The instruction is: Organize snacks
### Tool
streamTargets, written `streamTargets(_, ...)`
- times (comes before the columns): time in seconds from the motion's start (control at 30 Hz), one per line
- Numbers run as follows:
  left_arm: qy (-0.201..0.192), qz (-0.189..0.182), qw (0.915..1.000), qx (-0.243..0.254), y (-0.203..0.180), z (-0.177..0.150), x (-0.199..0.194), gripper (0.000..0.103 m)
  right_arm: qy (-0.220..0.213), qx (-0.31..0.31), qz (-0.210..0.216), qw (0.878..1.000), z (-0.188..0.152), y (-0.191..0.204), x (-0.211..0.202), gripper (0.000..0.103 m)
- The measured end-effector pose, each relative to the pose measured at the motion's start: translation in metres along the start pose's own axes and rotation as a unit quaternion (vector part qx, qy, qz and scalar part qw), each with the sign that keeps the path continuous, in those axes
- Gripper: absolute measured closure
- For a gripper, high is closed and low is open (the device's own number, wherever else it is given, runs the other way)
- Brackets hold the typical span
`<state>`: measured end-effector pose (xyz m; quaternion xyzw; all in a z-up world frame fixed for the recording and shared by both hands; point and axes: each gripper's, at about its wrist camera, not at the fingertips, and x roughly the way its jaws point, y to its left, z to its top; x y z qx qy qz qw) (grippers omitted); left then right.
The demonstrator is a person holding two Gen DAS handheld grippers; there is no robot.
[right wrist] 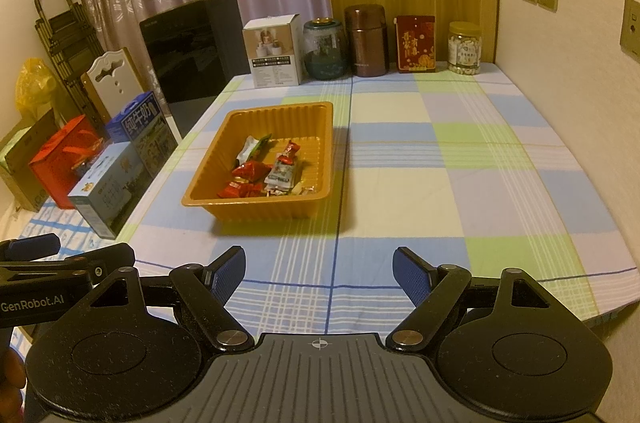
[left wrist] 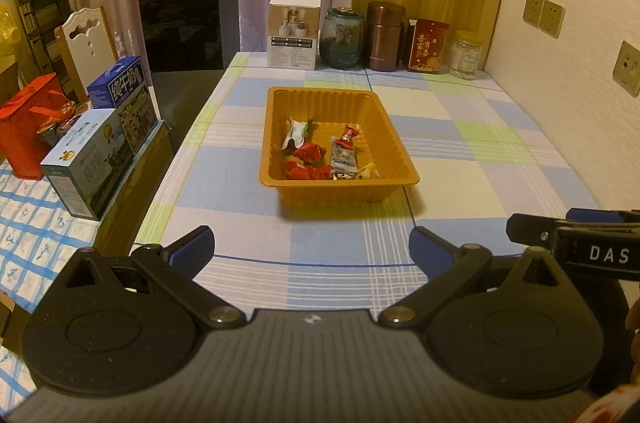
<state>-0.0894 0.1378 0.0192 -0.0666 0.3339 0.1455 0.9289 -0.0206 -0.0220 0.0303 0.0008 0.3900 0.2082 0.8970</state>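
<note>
You are hovering both hand-held grippers, left point(left wrist: 312, 249) and right point(right wrist: 319, 273), wide and empty, short of the orange tray point(left wrist: 400, 147) already corralling the snacks point(left wrist: 320, 153) mid-bench point(right wrist: 460, 163).

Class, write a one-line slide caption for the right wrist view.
Open right gripper faces an orange tray of wrapped snacks on a checked tablecloth.

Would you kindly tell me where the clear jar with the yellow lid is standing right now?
The clear jar stands at the table's far right corner in both wrist views, against the wall, just right of the red gift box.
</note>
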Motion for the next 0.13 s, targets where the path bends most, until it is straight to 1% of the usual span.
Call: streamTargets(0.13,-0.003,-0.005,1.0,-0.005,0.0008,-0.0014,0.0008,0.0,-0.001,0.001,0.002,1.0,-0.0036,0.0006,0.0009,0.023)
